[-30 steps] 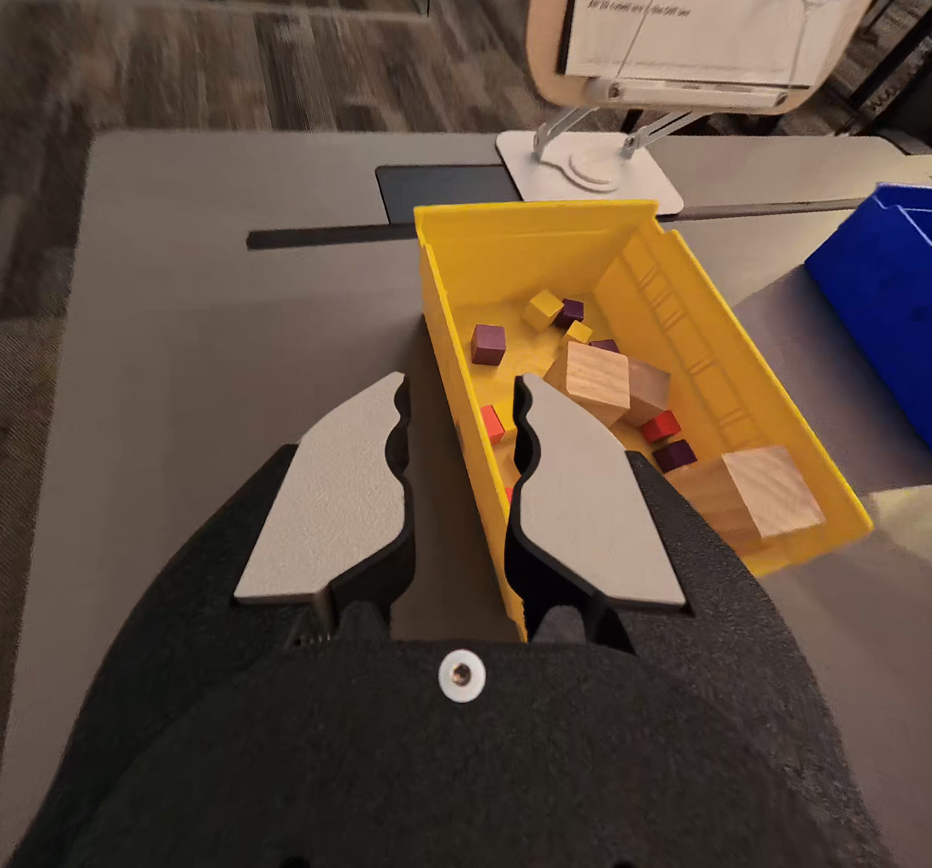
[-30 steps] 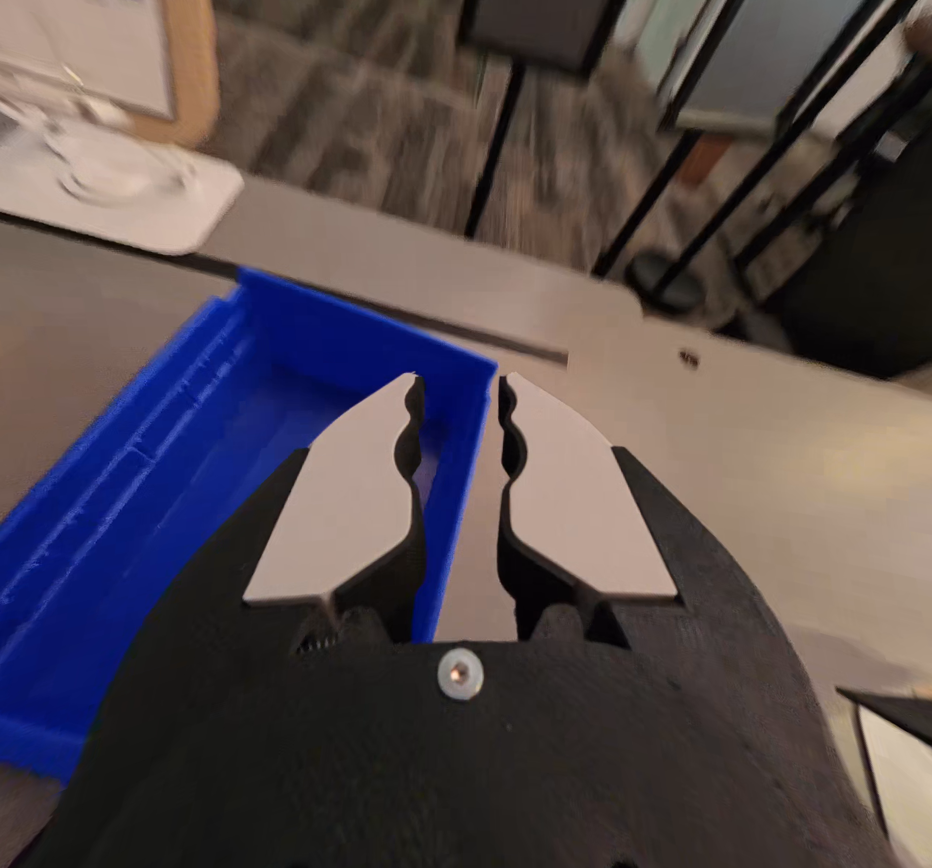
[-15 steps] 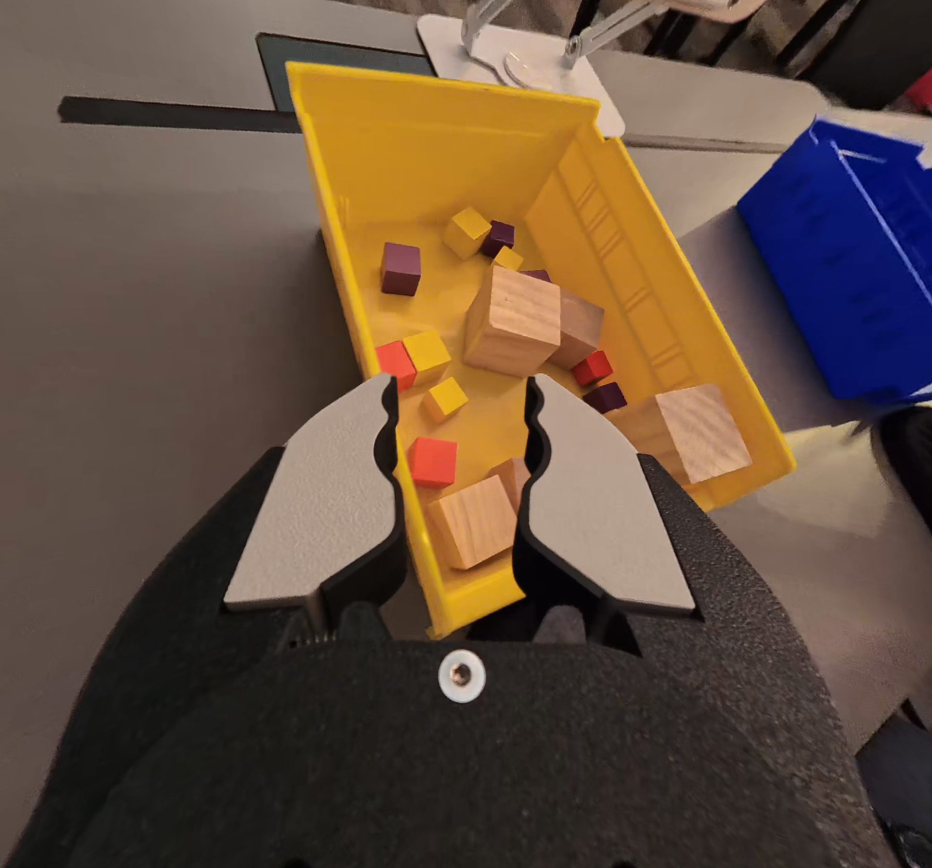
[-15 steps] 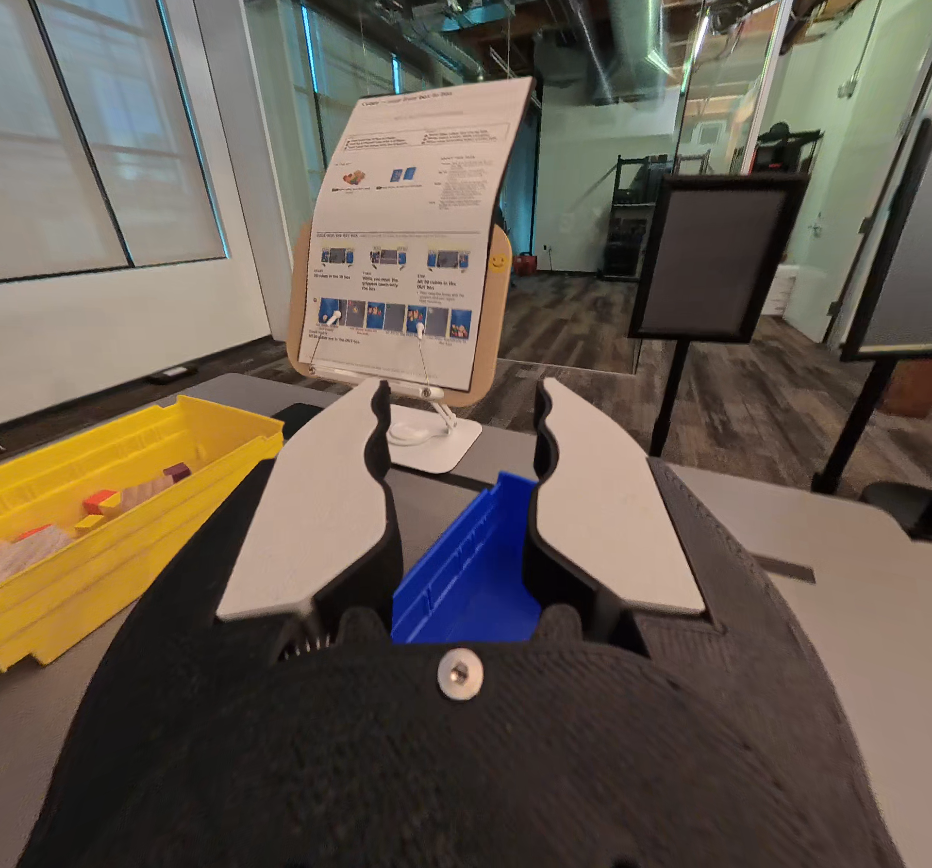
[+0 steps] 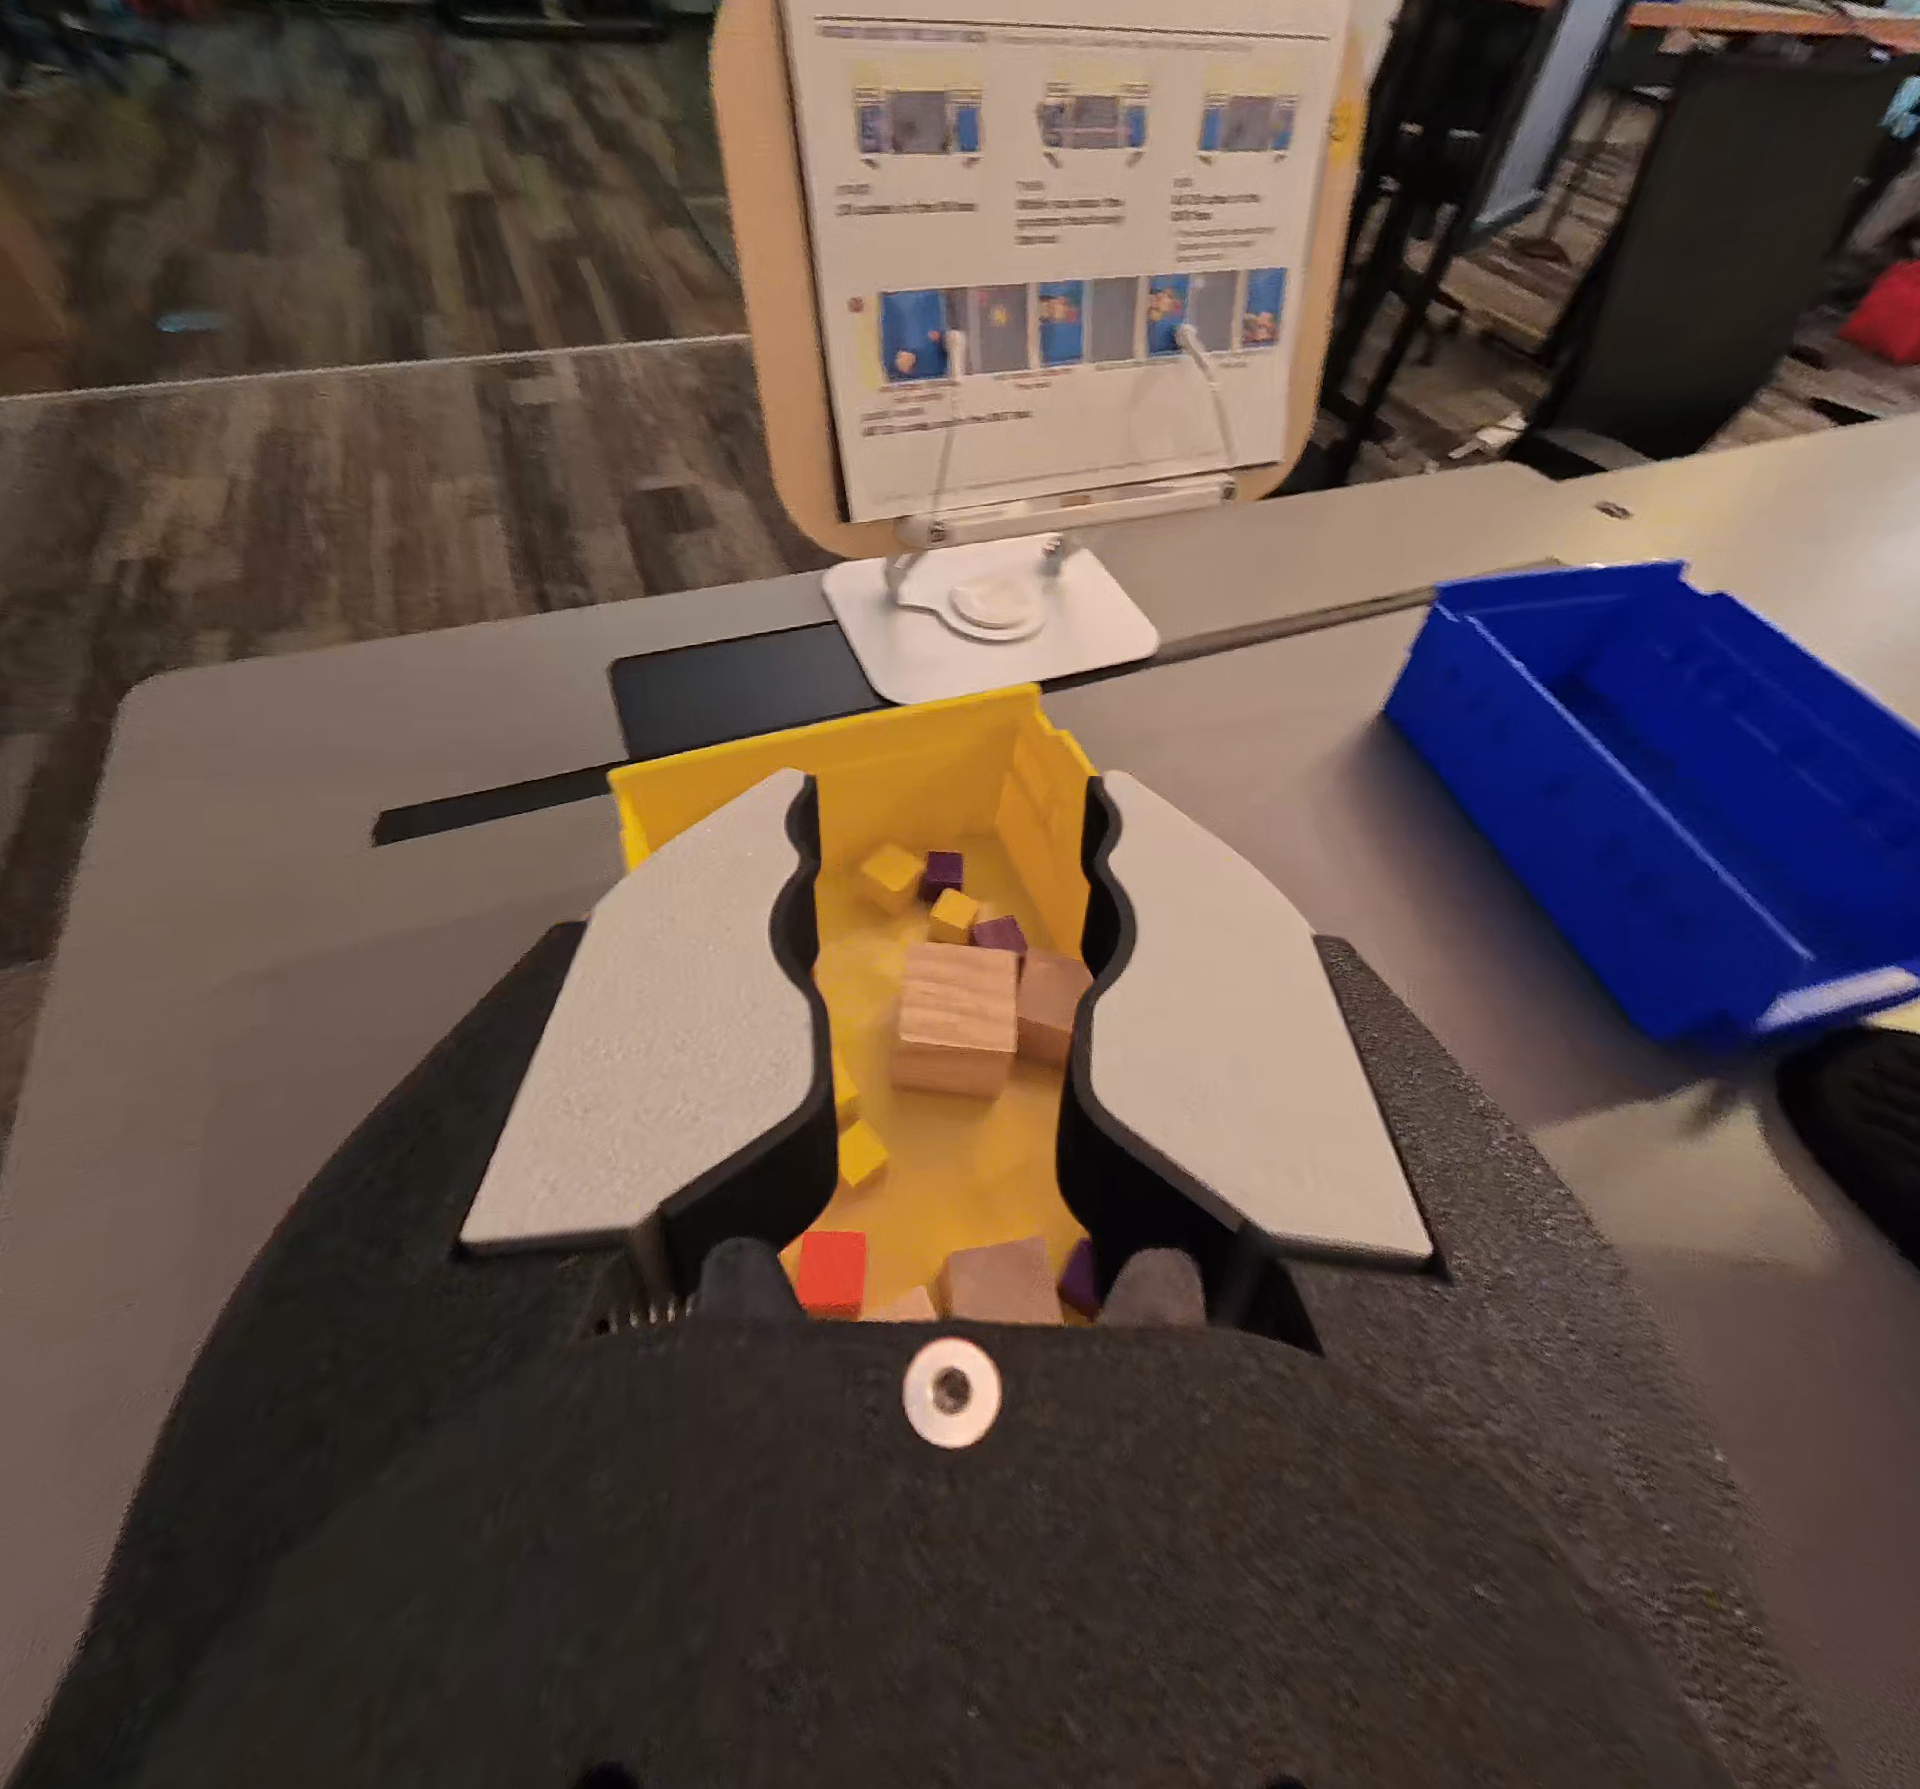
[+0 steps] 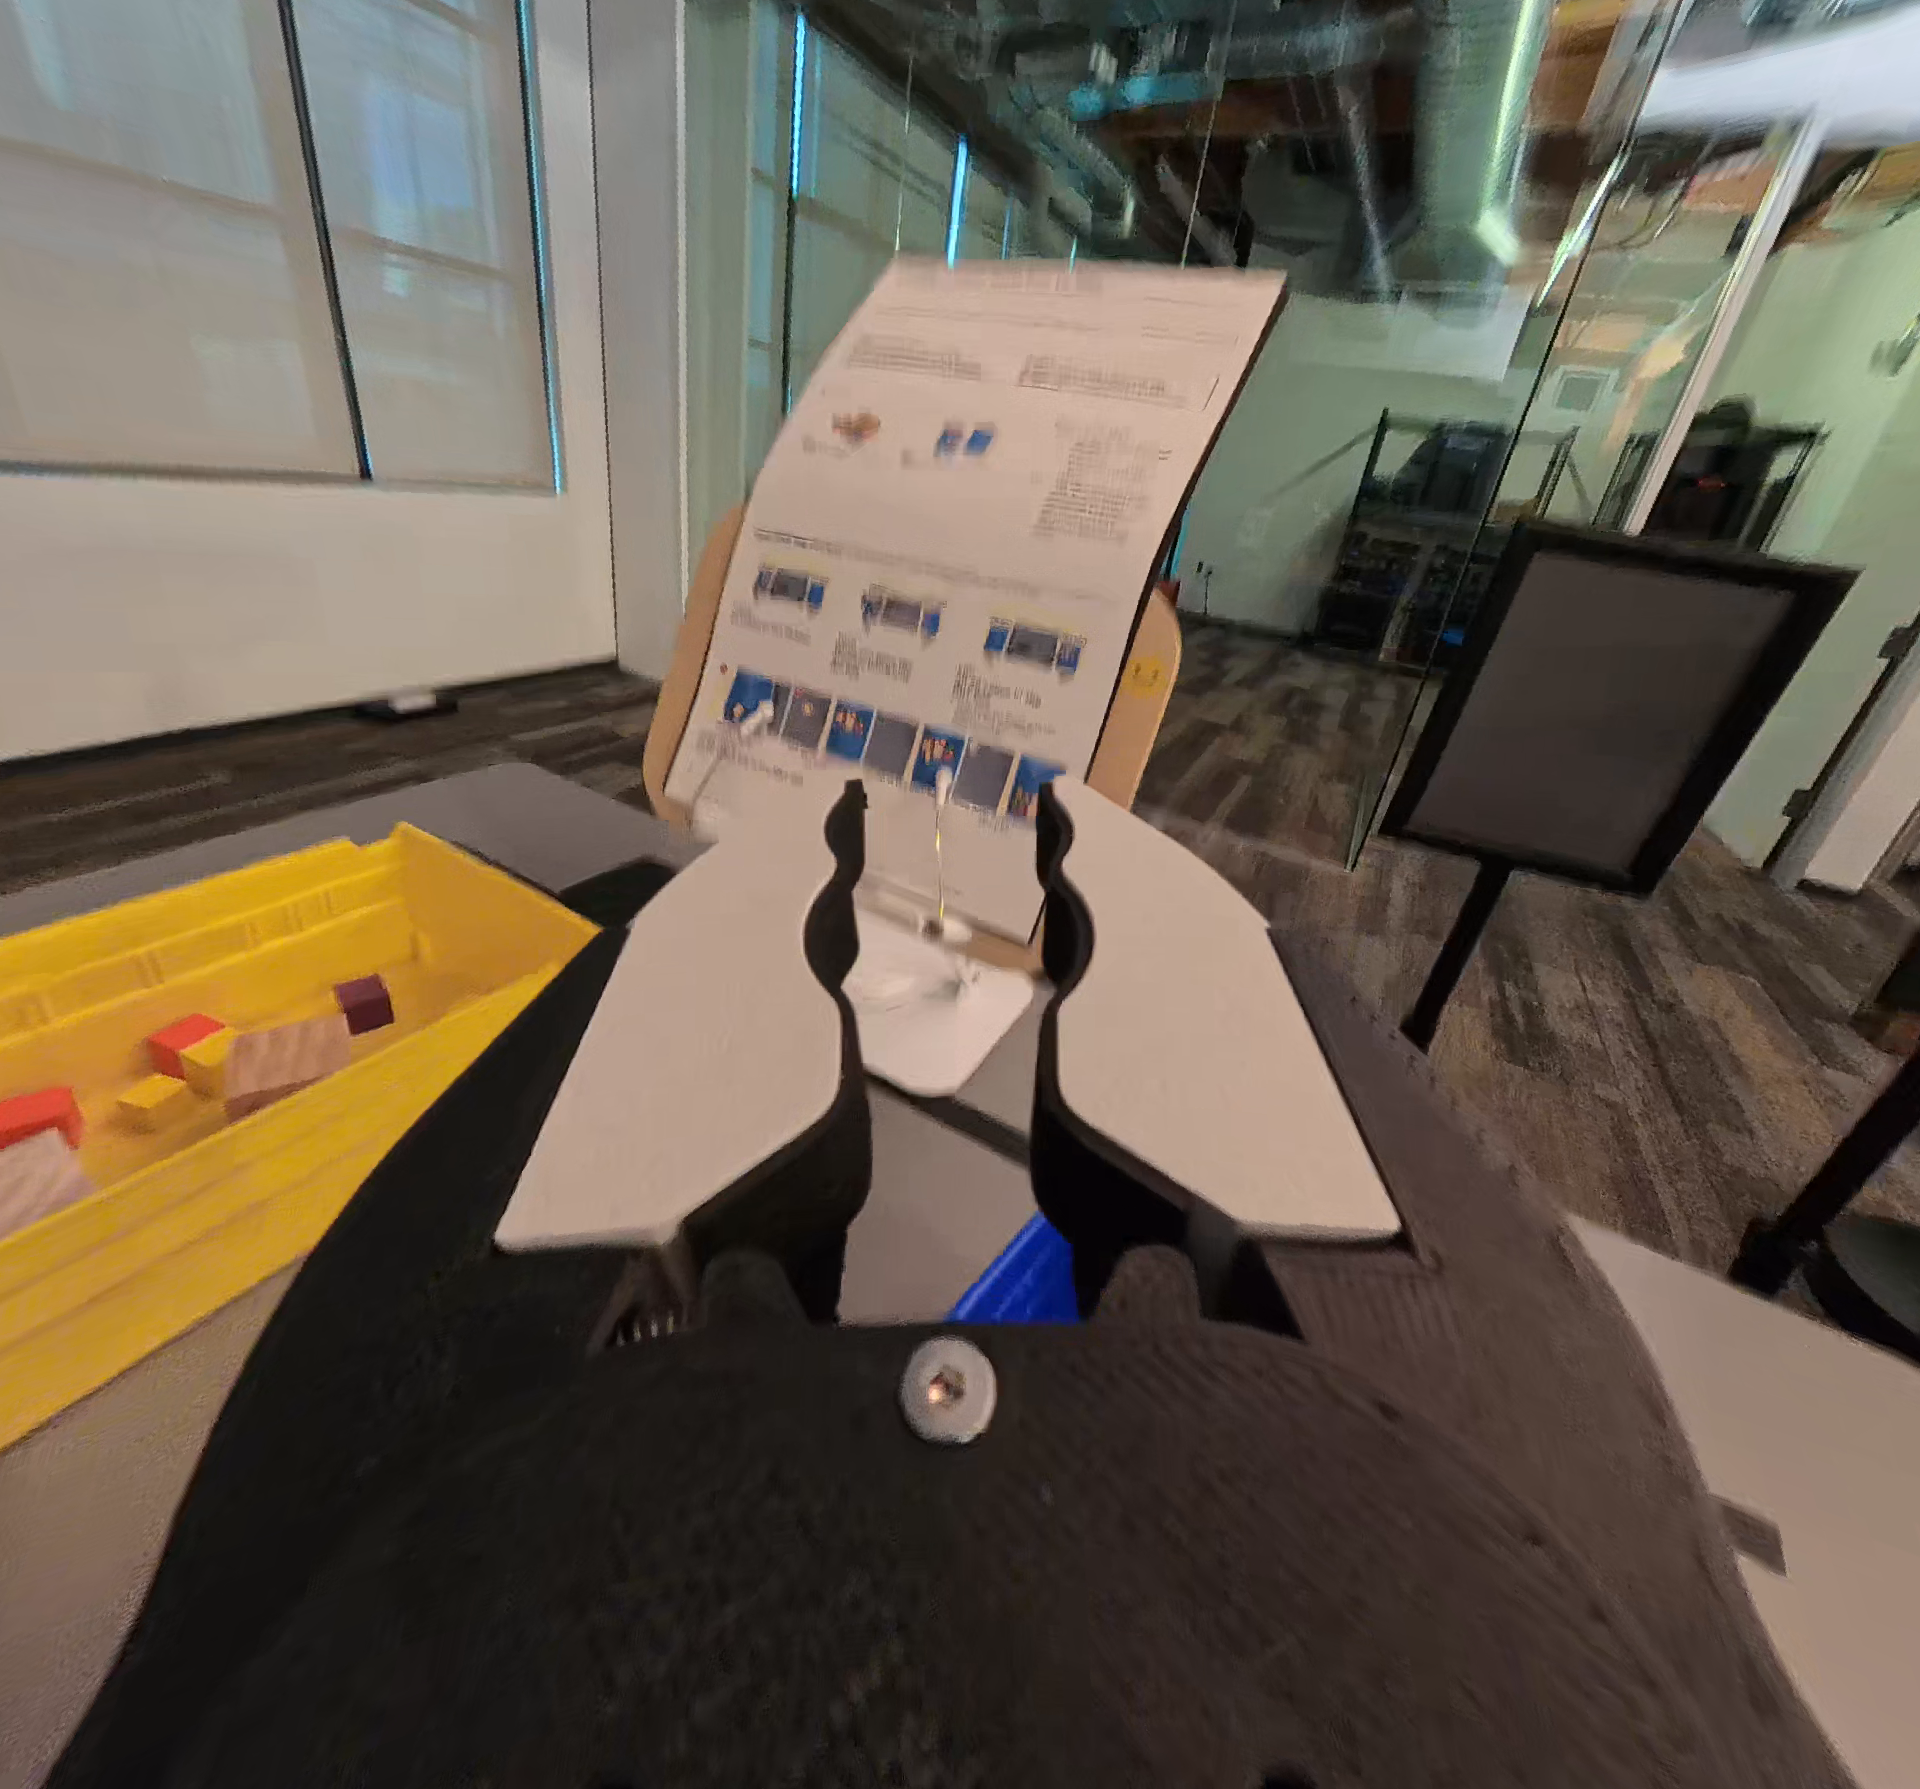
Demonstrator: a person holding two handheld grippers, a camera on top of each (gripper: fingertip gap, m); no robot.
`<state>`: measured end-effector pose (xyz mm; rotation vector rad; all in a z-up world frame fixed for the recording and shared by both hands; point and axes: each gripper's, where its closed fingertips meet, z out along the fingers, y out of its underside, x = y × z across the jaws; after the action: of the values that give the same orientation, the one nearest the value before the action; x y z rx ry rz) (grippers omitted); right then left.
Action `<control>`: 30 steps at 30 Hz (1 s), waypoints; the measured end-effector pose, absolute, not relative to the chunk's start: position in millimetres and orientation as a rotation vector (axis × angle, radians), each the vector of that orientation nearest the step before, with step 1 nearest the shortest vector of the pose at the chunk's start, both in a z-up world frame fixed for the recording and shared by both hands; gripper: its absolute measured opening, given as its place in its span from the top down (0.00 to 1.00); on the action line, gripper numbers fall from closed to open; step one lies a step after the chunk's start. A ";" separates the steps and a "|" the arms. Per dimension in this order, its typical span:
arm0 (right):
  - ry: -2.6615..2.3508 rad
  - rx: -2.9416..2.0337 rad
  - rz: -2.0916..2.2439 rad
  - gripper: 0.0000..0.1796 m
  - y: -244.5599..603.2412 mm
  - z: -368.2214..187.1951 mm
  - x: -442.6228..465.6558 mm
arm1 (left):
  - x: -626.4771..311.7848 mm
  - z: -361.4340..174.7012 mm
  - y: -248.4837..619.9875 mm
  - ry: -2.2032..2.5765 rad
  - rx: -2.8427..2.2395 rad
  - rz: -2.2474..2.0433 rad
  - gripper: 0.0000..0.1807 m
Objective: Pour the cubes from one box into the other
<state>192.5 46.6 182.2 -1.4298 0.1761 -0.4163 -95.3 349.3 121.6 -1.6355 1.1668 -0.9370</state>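
Two boxes sit on the counter [image 5: 312,908]: the yellow box [image 5: 831,783] with the cubes [image 5: 951,1017], and the empty blue box [image 5: 1662,804] to its right. The left gripper [image 5: 945,892] hangs above the yellow box, fingers [image 5: 675,1012] spread, holding nothing. The right gripper [image 6: 945,892], fingers apart, is near the blue box and grips nothing. Step in hand, as judged: grasping. Next, close the left fingers on a yellow wall, then lift and tip it over the blue box.
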 end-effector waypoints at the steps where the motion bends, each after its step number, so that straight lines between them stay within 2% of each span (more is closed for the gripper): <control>1: 0.193 -1.486 -0.396 0.82 52.1 171.8 195.8 | -95.6 116.3 355.3 1.151 -1.641 -0.918 0.75; 7: 0.144 -1.566 -0.166 0.81 101.6 148.4 158.1 | -98.9 70.6 407.1 1.150 -1.807 -0.832 0.76; 10: 0.131 -1.697 -0.116 0.79 134.4 118.4 139.2 | -90.0 35.3 432.4 1.133 -1.910 -0.903 0.76; 14: 0.135 -1.863 -0.038 0.78 173.8 66.6 117.4 | -74.8 -10.6 429.0 1.203 -2.116 -1.052 0.82; 18: 0.184 -1.961 0.165 0.79 202.8 25.3 89.0 | -81.2 -21.7 441.9 1.233 -2.124 -0.767 0.83; 20: 0.208 -1.983 0.321 0.80 215.7 8.8 70.8 | -87.7 -28.0 442.9 1.248 -2.167 -0.688 0.77; 22: 0.226 -2.051 0.420 0.79 226.7 -9.7 56.6 | -92.8 -34.8 444.3 1.259 -2.207 -0.662 0.76; 27: 0.222 -2.192 0.303 0.75 252.5 -21.2 43.5 | -99.5 -45.3 446.8 1.246 -2.277 -0.723 0.76; 30: 0.277 -2.288 0.237 0.69 271.2 -22.0 46.2 | -93.2 -52.7 436.1 1.283 -2.315 -0.821 0.76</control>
<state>46.2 271.2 -22.0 -2.2882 0.2765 0.2368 -93.2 436.1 -52.7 -2.3150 1.2833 -0.8210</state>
